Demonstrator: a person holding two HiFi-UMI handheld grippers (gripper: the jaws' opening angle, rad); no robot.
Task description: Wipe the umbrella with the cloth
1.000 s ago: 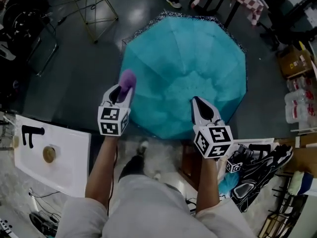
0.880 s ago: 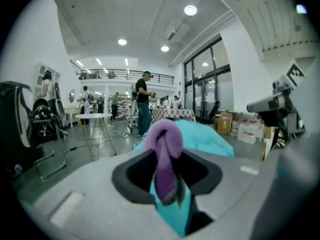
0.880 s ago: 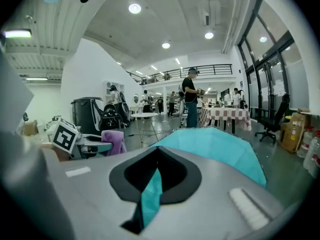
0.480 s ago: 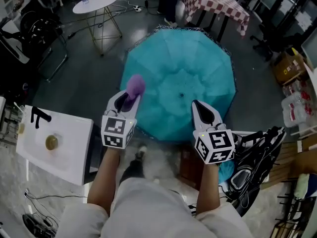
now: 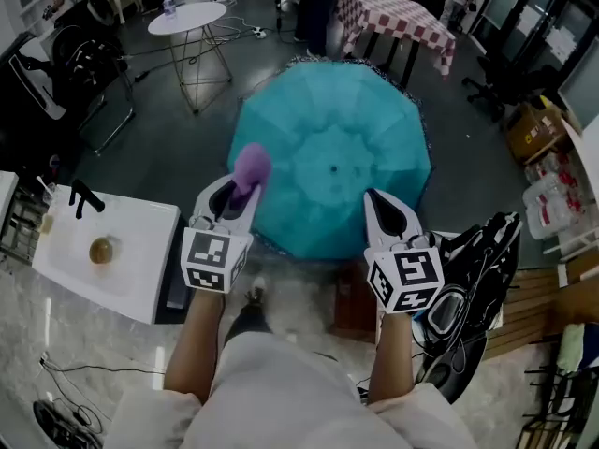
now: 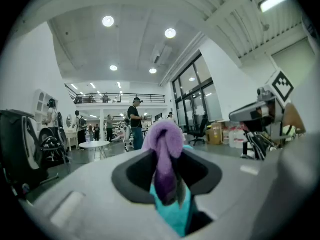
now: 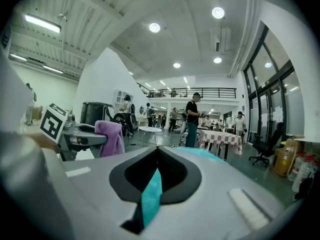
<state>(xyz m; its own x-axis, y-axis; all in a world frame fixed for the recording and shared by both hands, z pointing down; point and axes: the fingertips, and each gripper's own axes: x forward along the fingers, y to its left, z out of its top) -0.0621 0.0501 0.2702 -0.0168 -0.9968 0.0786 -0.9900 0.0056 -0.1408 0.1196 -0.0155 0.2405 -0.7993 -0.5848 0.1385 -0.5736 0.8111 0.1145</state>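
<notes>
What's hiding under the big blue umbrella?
The open teal fabric umbrella shows only its top side, spread over the dark grey floor. Its canopy covers everything below it, so its handle and anything lying underneath cannot be seen.

I see the umbrella [image 5: 332, 171] as plain teal, darker along its fringe. The cloth [image 5: 250, 168] is lilac-purple. The left hand-held gripper [image 5: 241, 193] and the right hand-held gripper [image 5: 372, 199] are pale grey with black pads, and their cubes carry black-and-white square markers. The tablecloth [image 5: 398, 17] is red-and-white checked. The floor [image 5: 140, 157] is dark grey.
</notes>
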